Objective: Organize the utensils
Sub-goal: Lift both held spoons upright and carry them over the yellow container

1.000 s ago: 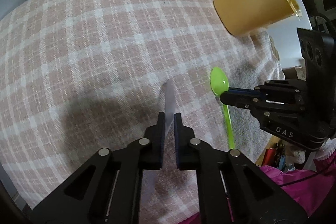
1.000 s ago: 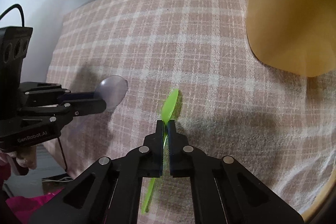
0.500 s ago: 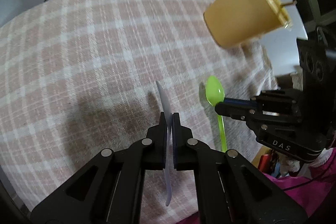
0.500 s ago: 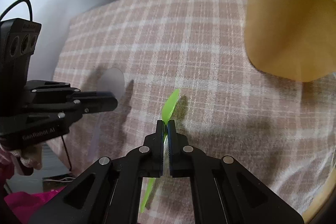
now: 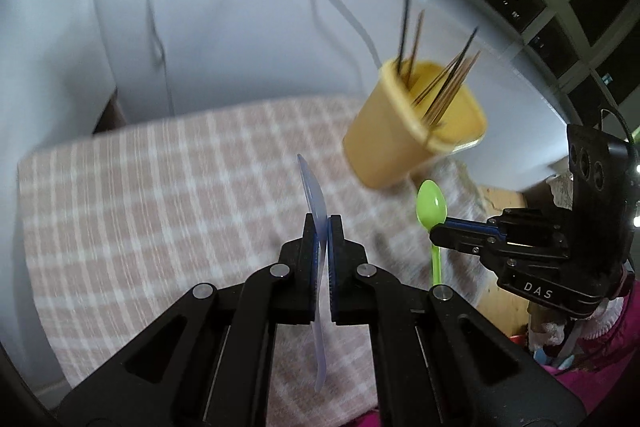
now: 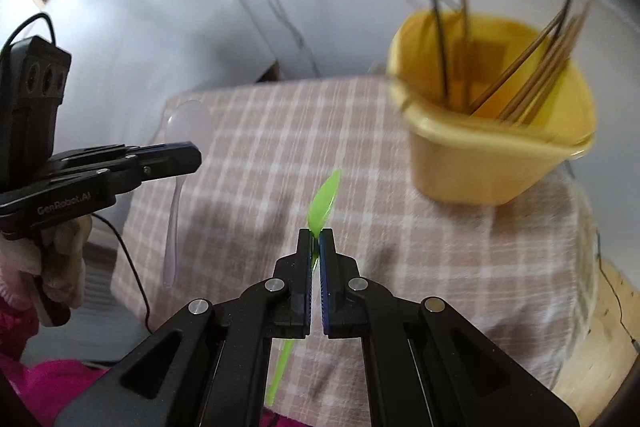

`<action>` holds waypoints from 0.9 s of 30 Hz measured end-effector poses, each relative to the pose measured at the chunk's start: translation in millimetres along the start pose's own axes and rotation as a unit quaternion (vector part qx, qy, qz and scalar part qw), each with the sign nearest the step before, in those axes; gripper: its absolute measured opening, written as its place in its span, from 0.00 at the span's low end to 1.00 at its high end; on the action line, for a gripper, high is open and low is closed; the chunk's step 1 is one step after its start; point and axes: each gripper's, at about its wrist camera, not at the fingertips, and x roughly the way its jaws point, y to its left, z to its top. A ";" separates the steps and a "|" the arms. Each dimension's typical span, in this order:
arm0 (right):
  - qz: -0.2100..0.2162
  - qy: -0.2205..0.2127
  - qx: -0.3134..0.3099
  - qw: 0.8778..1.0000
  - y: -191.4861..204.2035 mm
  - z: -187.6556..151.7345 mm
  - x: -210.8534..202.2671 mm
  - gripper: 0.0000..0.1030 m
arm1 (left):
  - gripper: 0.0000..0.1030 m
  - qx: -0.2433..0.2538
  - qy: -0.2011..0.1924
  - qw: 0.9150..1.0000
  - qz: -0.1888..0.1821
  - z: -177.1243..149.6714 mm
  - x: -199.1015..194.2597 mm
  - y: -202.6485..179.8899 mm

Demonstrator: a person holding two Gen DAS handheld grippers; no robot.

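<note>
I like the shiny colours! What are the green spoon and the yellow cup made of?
The green spoon looks like thin glossy plastic: light glows through it. The yellow cup seems smooth moulded plastic too, with a rolled rim, though blur hides detail.

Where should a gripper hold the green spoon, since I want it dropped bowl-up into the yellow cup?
On the thin handle just below the bowl, pads across its narrow sides, coming from the handle end. The right gripper grips the green spoon so: bowl ahead, handle hanging free, toward the yellow cup.
</note>
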 end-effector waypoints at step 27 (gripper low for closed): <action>-0.071 -0.183 0.059 0.979 -67.7 66.1 -111.8 0.02 | 0.01 0.053 -0.098 0.992 -0.063 119.2 5.3 -73.5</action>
